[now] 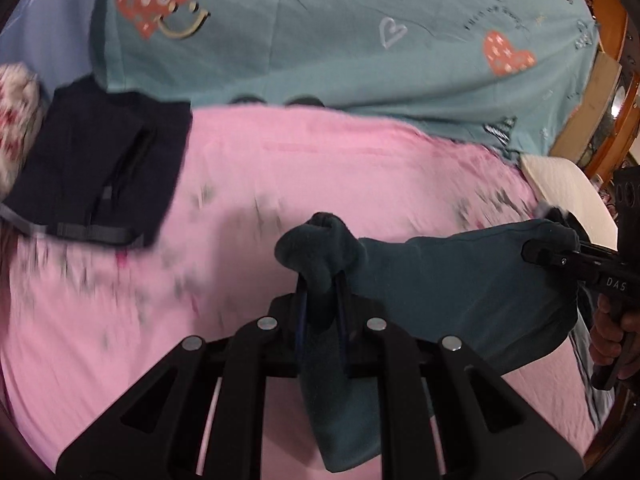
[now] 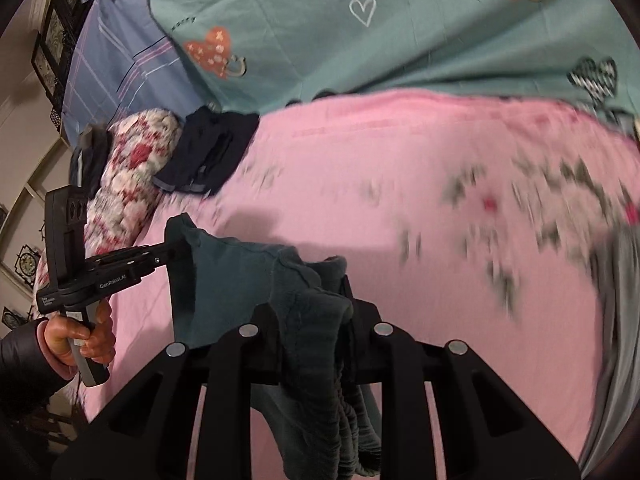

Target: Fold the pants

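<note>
Item: teal fleece pants (image 1: pixel 460 280), held lifted above a bed and stretched between two hand-held grippers.

Left gripper (image 1: pixel 320 280): jaws were closed narrowly on a bunched end of the pants; a loose tail of fabric was seen hanging down between the finger arms toward 6 o'clock of the left wrist view.

Right gripper (image 2: pixel 340 300): jaws were clamped on the other gathered end, where ribbed folds were draped over the mechanism. In the left wrist view this gripper was seen at 3 o'clock, with a hand (image 1: pixel 612 332) on its handle.

Left hand (image 2: pixel 80 340): seen gripping the left tool's handle at 8 o'clock of the right wrist view, a dark sleeve (image 2: pixel 20 360) behind it.

Pink blanket (image 1: pixel 340 168): spread beneath the pants, patterned, blurred.

Dark navy garment (image 1: pixel 100 176): laid folded at 10 o'clock on the pink blanket, well apart from the pants.

Floral quilted item (image 2: pixel 132 176): rested just beside the navy garment.

Teal sheet (image 1: pixel 360 40): heart-printed, farthest, toward 12 o'clock.
</note>
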`<state>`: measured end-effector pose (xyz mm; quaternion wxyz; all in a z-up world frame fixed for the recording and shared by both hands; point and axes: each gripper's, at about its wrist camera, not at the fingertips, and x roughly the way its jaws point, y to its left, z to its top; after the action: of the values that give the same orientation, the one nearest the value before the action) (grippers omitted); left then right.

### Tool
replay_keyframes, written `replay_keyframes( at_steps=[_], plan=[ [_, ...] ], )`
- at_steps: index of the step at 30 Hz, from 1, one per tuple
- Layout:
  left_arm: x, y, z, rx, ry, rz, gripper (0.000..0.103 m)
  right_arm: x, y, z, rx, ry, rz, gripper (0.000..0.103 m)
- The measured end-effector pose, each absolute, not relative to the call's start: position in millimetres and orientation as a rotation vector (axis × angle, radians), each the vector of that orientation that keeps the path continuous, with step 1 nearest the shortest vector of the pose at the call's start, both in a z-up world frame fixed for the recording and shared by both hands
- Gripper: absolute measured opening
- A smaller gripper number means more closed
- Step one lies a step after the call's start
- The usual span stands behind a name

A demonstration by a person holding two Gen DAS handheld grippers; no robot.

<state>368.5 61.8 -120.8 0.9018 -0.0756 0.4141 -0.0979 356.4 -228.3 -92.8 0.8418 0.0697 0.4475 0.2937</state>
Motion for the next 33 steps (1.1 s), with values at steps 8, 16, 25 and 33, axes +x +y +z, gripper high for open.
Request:
replay_keyframes(
  at_steps=[8, 16, 25, 33],
  plan=[
    [493, 77, -135, -0.083, 0.848, -0.156, 0.012, 497, -192, -120, 0.116, 0.935, 0.516, 0.022],
    [513, 70, -165, -0.043, 0.879, -0.075, 0.055, 522, -185, -164, 0.067, 1.010, 0.434, 0.029],
    [456, 85, -91, -0.147, 0.860, 0.114, 0.098, 464, -197, -96, 0.019, 0.884, 0.306, 0.102],
    [356, 47, -48, -0.085, 0.861, 0.107, 0.100, 362, -184, -63, -0.038, 0.839, 0.317, 0.102]
  ],
)
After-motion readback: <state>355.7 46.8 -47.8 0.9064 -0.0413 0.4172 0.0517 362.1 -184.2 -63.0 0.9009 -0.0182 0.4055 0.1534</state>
